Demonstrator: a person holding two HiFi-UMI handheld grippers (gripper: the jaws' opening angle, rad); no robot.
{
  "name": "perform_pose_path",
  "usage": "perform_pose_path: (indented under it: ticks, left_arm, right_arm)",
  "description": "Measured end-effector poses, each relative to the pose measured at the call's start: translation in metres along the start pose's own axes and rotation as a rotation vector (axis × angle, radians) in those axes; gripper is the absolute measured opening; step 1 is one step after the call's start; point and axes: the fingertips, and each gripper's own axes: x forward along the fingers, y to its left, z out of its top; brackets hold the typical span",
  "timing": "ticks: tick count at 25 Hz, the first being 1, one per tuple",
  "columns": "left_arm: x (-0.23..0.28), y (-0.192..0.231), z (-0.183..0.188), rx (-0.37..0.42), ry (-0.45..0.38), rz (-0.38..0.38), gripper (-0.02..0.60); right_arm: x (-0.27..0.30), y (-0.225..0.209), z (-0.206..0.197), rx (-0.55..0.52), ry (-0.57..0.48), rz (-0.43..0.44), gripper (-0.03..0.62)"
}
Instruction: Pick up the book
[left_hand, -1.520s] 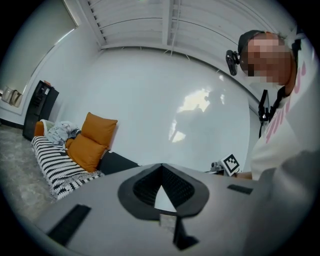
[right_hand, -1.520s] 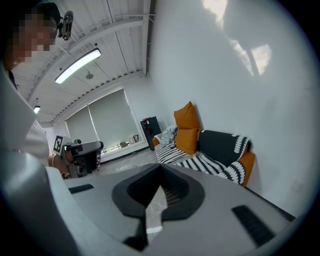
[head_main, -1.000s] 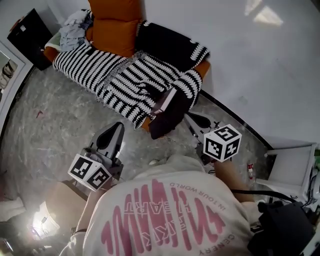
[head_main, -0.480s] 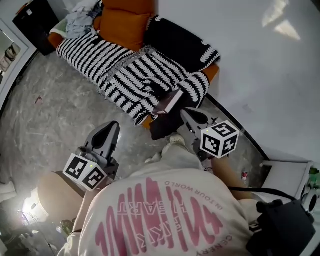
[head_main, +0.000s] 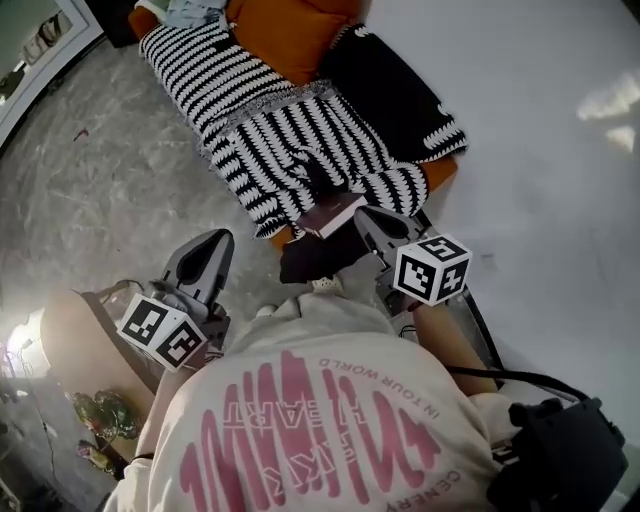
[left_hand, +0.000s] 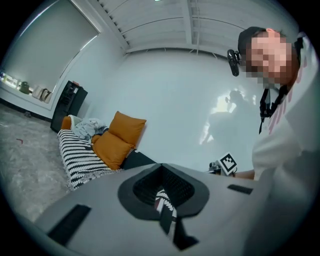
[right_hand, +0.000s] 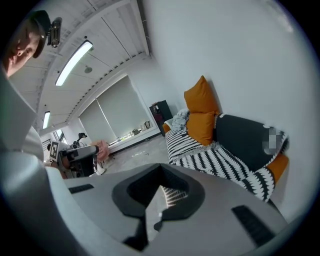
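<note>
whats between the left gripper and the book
In the head view, ahead of the left gripper comes a strip of grey floor, then the draped edge of the striped blanket, where the book sits.

— How is the light on your head view?
— Bright and even, and the shadows are soft. You get a pale patch of light on the white wall (head_main: 545, 160) and a blown-out glare low at the left edge.
— And your gripper views?
— Both bulge at the rim and go black in the corners. A ceiling strip light (right_hand: 74, 61) glows in the right one; the left gripper (left_hand: 162, 200) and right gripper (right_hand: 162, 192) sit blurred against the lens
</note>
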Motion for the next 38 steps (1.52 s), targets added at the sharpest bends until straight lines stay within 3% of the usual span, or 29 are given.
perform_pose_path:
  ticks: [6, 10, 14, 18, 23, 25, 29, 35, 38]
  left_arm:
    - [0.022, -0.009, -0.011, -0.037, -0.015, 0.086, 0.006]
    - [0.023, -0.011, -0.017, -0.075, -0.053, 0.183, 0.006]
    - [0.026, -0.011, -0.023, -0.085, -0.073, 0.277, 0.006]
    - [0.006, -0.016, -0.028, -0.100, -0.104, 0.385, 0.006]
    - [-0.010, -0.018, -0.033, -0.119, -0.130, 0.498, 0.006]
    - [-0.015, -0.020, -0.034, -0.129, -0.139, 0.535, 0.006]
    - [-0.024, -0.024, -0.037, -0.148, -0.149, 0.595, 0.006]
    - [-0.035, -0.020, -0.044, -0.167, -0.145, 0.679, 0.006]
    - [-0.042, -0.023, -0.045, -0.174, -0.146, 0.708, 0.006]
  right_arm:
    - [0.018, -0.030, 0.011, 0.047, 0.060, 0.111, 0.008]
    - [0.036, -0.041, 0.021, 0.147, 0.080, 0.238, 0.008]
    - [0.057, -0.059, 0.018, 0.075, 0.147, 0.338, 0.008]
    - [0.070, -0.054, 0.001, -0.122, 0.263, 0.418, 0.023]
    - [0.088, -0.050, -0.037, -0.393, 0.458, 0.532, 0.173]
    - [0.089, -0.047, -0.055, -0.516, 0.543, 0.581, 0.264]
    - [0.091, -0.055, -0.097, -0.762, 0.721, 0.638, 0.344]
    - [0.108, -0.097, -0.154, -1.242, 0.945, 0.626, 0.376]
    - [0.116, -0.113, -0.174, -1.428, 0.978, 0.607, 0.374]
